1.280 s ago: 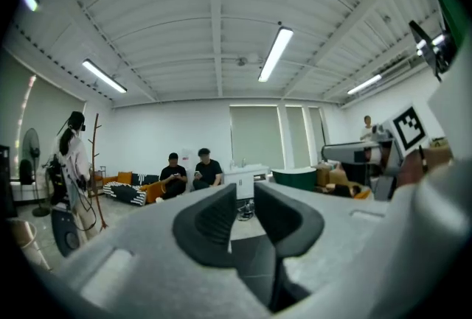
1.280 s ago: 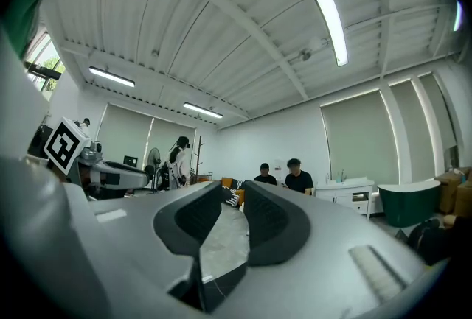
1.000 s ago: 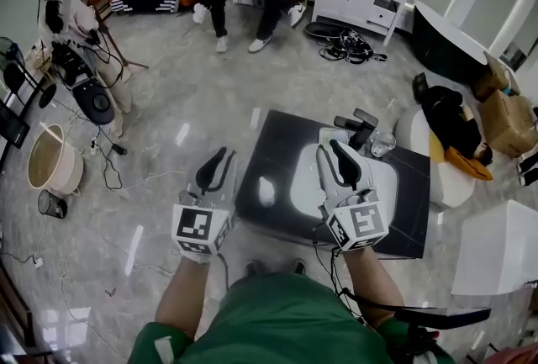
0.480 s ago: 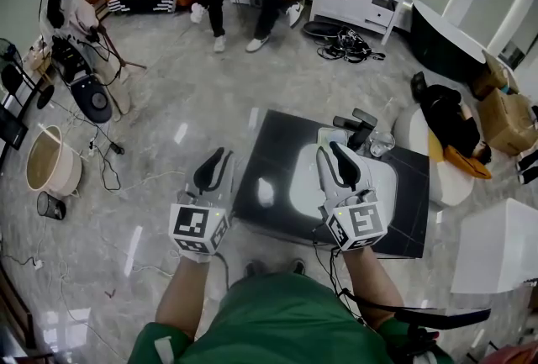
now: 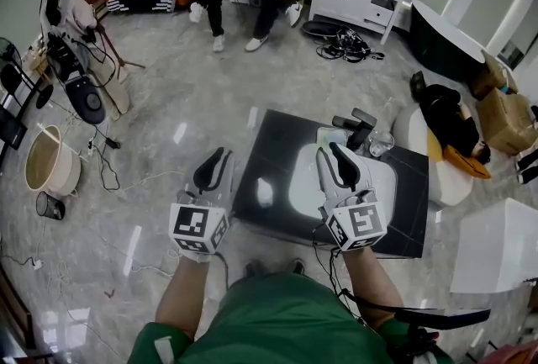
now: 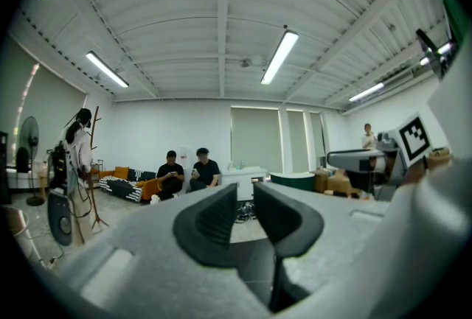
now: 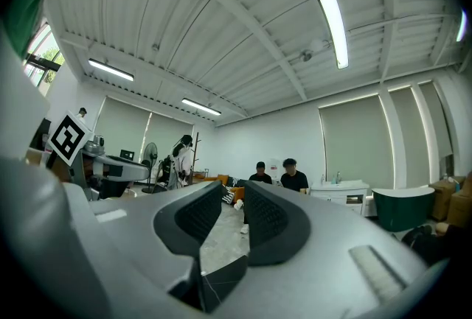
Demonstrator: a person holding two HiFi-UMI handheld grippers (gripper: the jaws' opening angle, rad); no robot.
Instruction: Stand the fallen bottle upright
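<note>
Left tool [image 6: 243,198]: jaws at narrow gap, nothing between. Held level over floor [image 5: 168,102], just left of dark desk [image 5: 269,144]. Right tool [image 7: 234,196]: same narrow gap, empty, held level above desk. Bottle [image 5: 331,136]: pale, clear, at desk's far side just past right tool's tips, partly hidden, apart from both tools; lying or upright unclear. Black gadget [image 5: 360,122] and clear glass [image 5: 381,143] beside it.

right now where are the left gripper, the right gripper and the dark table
left gripper [image 5: 217,159], head view, between its fingertips
right gripper [image 5: 329,150], head view, between its fingertips
dark table [image 5: 403,186], head view, bare top at right
</note>
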